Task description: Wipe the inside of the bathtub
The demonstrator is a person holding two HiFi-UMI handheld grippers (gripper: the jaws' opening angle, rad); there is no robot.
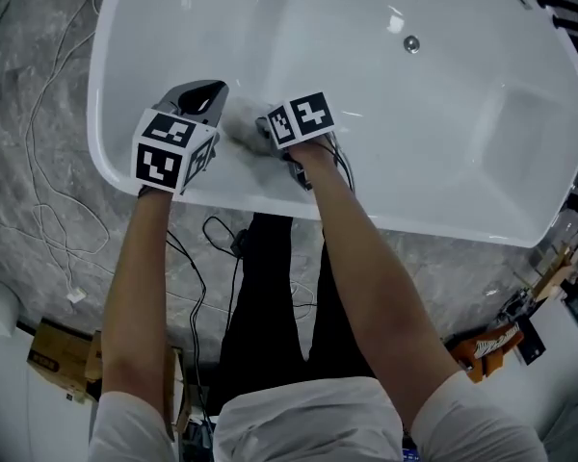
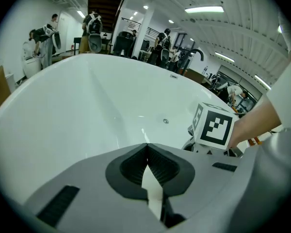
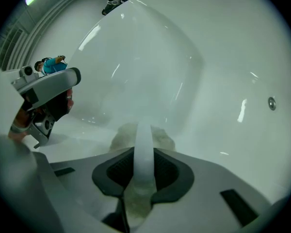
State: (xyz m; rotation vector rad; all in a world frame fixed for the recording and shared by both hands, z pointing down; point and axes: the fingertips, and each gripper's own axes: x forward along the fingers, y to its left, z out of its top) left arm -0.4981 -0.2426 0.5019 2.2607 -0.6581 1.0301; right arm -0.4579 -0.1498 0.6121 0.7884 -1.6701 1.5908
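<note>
Cloth (image 3: 161, 140) looks like a soft, light wad that should squash flat against the slick inner wall of the bathtub (image 1: 385, 75), near my side's rim. Best held by its bunched middle, and my right gripper (image 1: 263, 135) is clenched right there. Left gripper (image 1: 208, 94) is just beside, fingers pressed together on nothing. The cloth is mostly hidden behind the fingers, so I can't judge its full spread.

Item, your clothing: white top (image 1: 299, 420) with short white sleeves, left sleeve (image 1: 125, 433) and right sleeve (image 1: 482, 417); black trousers (image 1: 270, 296). Item, your left gripper (image 2: 146, 149) and right gripper (image 3: 143, 152): grey moulded shells, black ribbed pads (image 2: 162, 167) set in dark recesses. Each bears a cube of black-and-white square markers, left cube (image 1: 171, 148), right cube (image 1: 301, 119). Thin black cables (image 1: 343, 162) beside the right cube.
</note>
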